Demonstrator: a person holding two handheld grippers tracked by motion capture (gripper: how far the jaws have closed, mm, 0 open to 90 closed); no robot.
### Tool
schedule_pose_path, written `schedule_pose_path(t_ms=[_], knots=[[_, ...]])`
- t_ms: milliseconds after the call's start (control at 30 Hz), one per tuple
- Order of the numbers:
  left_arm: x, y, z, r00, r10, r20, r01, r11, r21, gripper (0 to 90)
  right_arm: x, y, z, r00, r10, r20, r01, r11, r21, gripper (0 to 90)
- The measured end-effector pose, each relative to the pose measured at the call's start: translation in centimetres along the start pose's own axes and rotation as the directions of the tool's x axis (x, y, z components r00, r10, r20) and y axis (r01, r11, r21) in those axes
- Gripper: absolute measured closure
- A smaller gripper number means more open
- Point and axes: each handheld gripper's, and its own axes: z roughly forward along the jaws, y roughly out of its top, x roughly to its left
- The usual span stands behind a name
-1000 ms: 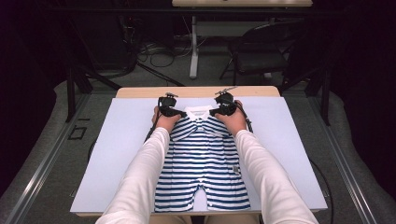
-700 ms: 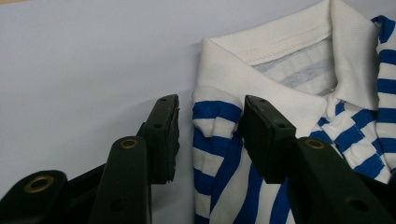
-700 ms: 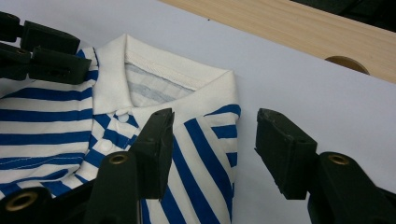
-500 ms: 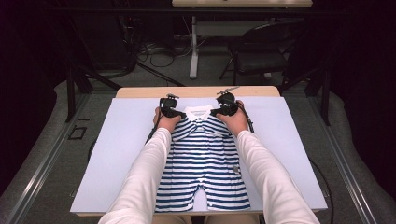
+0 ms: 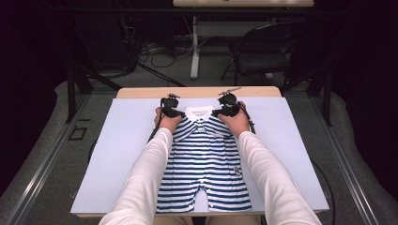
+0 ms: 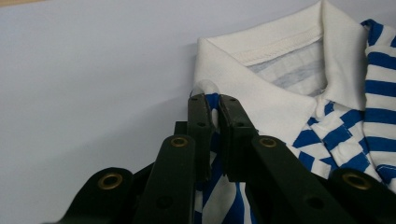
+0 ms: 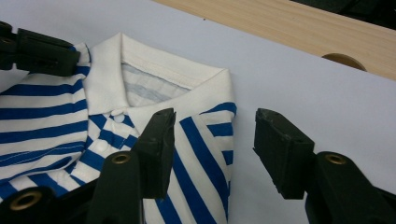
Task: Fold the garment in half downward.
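A blue-and-white striped baby romper (image 5: 204, 159) with a white collar (image 5: 199, 113) lies flat on a pale mat (image 5: 117, 154), collar at the far end. My left gripper (image 5: 170, 108) rests at the romper's left shoulder. In the left gripper view this gripper (image 6: 215, 100) is shut on a fold of striped shoulder cloth just beside the collar (image 6: 261, 88). My right gripper (image 5: 228, 107) is at the other shoulder. In the right gripper view it (image 7: 212, 128) stands open, its jaws straddling the folded shoulder edge of the romper (image 7: 205, 140) without pinching it.
The mat covers a wooden table whose bare far edge (image 5: 141, 92) shows beyond the collar, with a round hole (image 7: 344, 59) in the wood. Wide bare mat lies on both sides of the romper. A chair (image 5: 263, 51) and cables stand on the floor behind.
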Motion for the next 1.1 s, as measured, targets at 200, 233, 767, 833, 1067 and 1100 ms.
schedule_pose_path(t_ms=[200,233,767,833,1067,1100], knots=[[-0.3,0.1,-0.5,0.9999,0.012,0.004,-0.012,0.9998,-0.014,84.9,-0.5,-0.1,0.5,0.9996,0.020,0.019,-0.020,1.000,-0.007,51.2],[-0.3,0.1,-0.5,0.9998,0.017,0.003,-0.017,0.9997,-0.016,84.9,-0.6,-0.2,0.6,0.9996,0.021,0.017,-0.021,1.000,-0.008,51.6],[-0.9,0.2,-1.2,0.9997,0.024,0.003,-0.024,0.9993,-0.030,84.9,-1.6,-1.1,2.9,0.9971,0.072,0.023,-0.072,0.997,0.012,54.4],[-0.9,0.2,-1.2,0.9995,0.031,0.000,-0.031,0.9991,-0.030,84.9,-1.6,-1.2,3.0,0.9972,0.070,0.025,-0.070,0.997,0.017,55.7],[-1.0,0.1,-1.1,0.9995,0.033,-0.002,-0.033,0.9990,-0.029,84.9,-1.3,-1.3,3.4,0.9976,0.061,0.032,-0.062,0.998,0.032,61.7],[-1.1,0.1,-1.1,0.9994,0.033,-0.002,-0.033,0.9990,-0.029,84.9,-1.3,-1.4,3.5,0.9977,0.060,0.033,-0.061,0.998,0.032,62.9]])
